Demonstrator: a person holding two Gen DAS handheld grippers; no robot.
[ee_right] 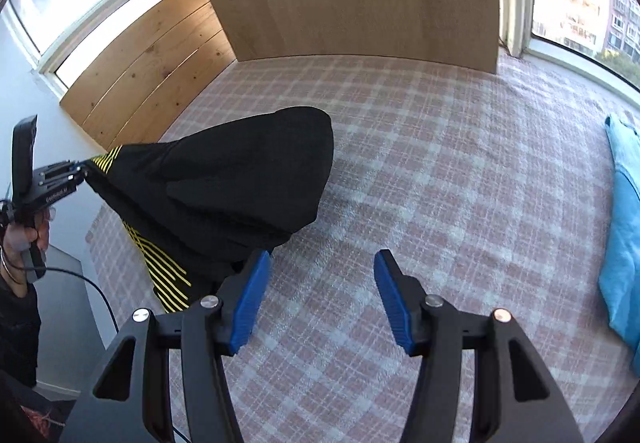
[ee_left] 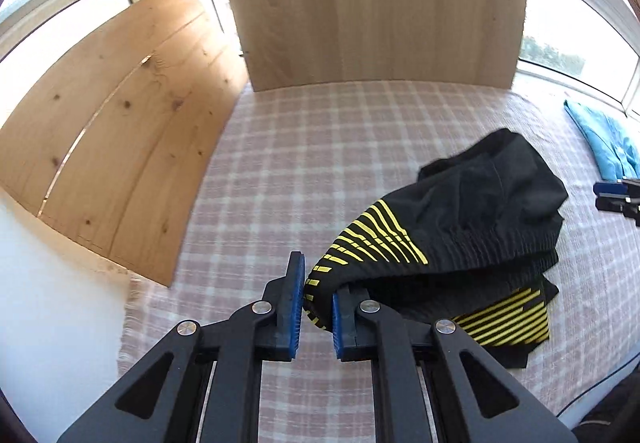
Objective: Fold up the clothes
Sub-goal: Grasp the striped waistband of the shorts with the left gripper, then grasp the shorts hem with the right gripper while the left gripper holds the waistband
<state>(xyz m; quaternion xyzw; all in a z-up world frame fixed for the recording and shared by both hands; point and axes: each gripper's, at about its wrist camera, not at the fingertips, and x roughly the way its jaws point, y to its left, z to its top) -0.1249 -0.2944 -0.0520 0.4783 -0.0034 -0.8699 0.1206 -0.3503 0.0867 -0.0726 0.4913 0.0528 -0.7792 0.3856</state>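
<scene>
Black shorts with yellow stripes (ee_left: 472, 211) lie bunched on the pink checked cloth (ee_left: 320, 147). My left gripper (ee_left: 318, 309) is shut on a striped corner of the shorts. In the right wrist view that corner is lifted to the left by the left gripper (ee_right: 82, 169), and the black shorts (ee_right: 240, 179) hang down from it in a cone. My right gripper (ee_right: 322, 303) is open over the checked cloth (ee_right: 440, 171) with nothing between its blue pads; its left finger (ee_right: 252, 299) is right beside the shorts' lower edge. The right gripper (ee_left: 618, 197) also shows at the left wrist view's right edge.
A folded light-blue garment (ee_right: 624, 243) lies at the right edge of the cloth, the same blue garment (ee_left: 604, 143) near the window. Wooden boards (ee_left: 376, 3) stand at the back and left. A hand (ee_right: 28, 239) and cable hold the left gripper's handle.
</scene>
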